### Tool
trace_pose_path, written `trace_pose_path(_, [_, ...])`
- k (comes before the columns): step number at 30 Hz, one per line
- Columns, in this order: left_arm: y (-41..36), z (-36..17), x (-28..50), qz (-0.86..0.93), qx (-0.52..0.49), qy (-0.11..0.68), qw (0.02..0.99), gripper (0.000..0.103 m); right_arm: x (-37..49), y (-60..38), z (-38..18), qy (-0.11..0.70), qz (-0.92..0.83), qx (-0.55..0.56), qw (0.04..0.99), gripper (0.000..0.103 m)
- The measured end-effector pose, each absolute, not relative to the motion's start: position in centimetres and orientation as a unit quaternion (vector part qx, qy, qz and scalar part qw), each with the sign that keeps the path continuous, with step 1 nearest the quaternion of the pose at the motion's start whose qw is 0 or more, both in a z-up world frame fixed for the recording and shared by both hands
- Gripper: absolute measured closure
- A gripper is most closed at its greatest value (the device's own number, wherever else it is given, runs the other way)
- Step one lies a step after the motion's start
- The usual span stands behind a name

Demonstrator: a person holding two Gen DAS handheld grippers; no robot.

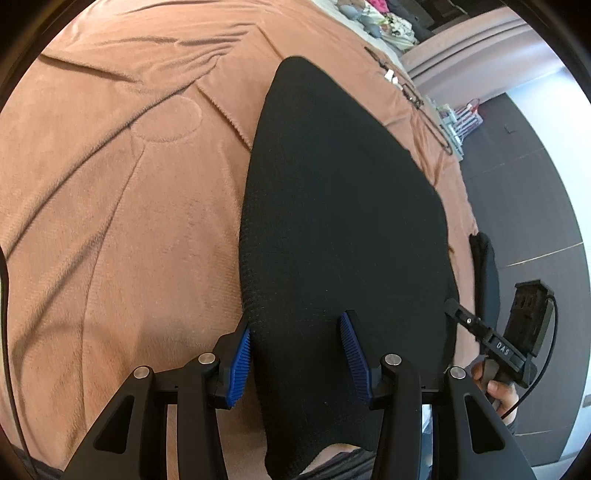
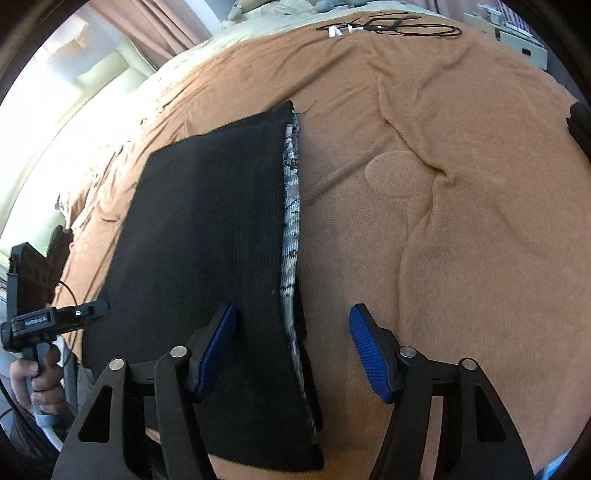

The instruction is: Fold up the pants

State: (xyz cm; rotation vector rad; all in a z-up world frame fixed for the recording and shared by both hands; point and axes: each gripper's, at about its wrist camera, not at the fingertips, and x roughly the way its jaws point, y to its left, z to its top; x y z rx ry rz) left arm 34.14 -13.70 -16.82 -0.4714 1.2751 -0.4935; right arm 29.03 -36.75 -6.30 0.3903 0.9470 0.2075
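Note:
Black knit pants (image 1: pixel 343 221) lie folded lengthwise and flat on a brown blanket (image 1: pixel 110 221). My left gripper (image 1: pixel 297 352) is open, its blue pads (image 1: pixel 240 365) straddling the near left edge of the pants, low over the cloth. In the right wrist view the pants (image 2: pixel 207 240) show a grey patterned inner strip (image 2: pixel 290 221) along their right edge. My right gripper (image 2: pixel 293 347) is open and straddles that right edge near the near end. Each gripper shows in the other's view: the right one (image 1: pixel 491 339), the left one (image 2: pixel 55 317).
The blanket (image 2: pixel 461 221) covers a bed and has creases. Black cables and a white plug (image 2: pixel 369 27) lie at the far end. The bed's edge and dark floor (image 1: pixel 524 203) are to the right in the left wrist view. Another dark cloth (image 1: pixel 487 266) hangs at that edge.

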Motion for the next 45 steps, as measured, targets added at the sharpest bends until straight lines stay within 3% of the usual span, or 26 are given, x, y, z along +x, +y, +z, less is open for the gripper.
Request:
trace_pose_path(13, [-12.6, -18.2, 33.6, -0.223, -0.268, 0.591, 0.728, 0.054, 28.5, -37.0, -8.6, 0.442, 0.138, 0.237, 0.854, 0.042])
trace_pose_path(15, [-12.5, -18.3, 33.2, -0.227, -0.273, 0.594, 0.722, 0.054, 28.3, -36.9, -8.9, 0.442, 0.149, 0.245, 0.85, 0.053])
trace_pose_path(17, [-12.7, -18.2, 33.1, -0.229, -0.273, 0.593, 0.722, 0.066, 28.1, -36.8, -8.9, 0.441, 0.148, 0.247, 0.85, 0.054])
trace_pose_path(18, [-12.8, -18.3, 33.1, -0.232, -0.273, 0.594, 0.72, 0.078, 28.1, -36.8, -9.0, 0.44, 0.148, 0.248, 0.85, 0.054])
trace_pose_path(21, [-12.5, -17.7, 33.1, -0.233, -0.269, 0.59, 0.724, 0.083, 28.3, -36.8, -9.2, 0.44, 0.147, 0.262, 0.846, 0.057])
trace_pose_path(31, [-9.7, -14.6, 33.2, -0.238, -0.26, 0.578, 0.736, 0.084, 27.4, -34.3, -8.7, 0.449, 0.154, 0.262, 0.84, 0.062])
trace_pose_path(45, [-4.9, -14.5, 30.7, -0.225, -0.233, 0.6, 0.731, 0.084, 26.3, -29.9, -9.2, 0.475, 0.185, 0.262, 0.82, 0.065])
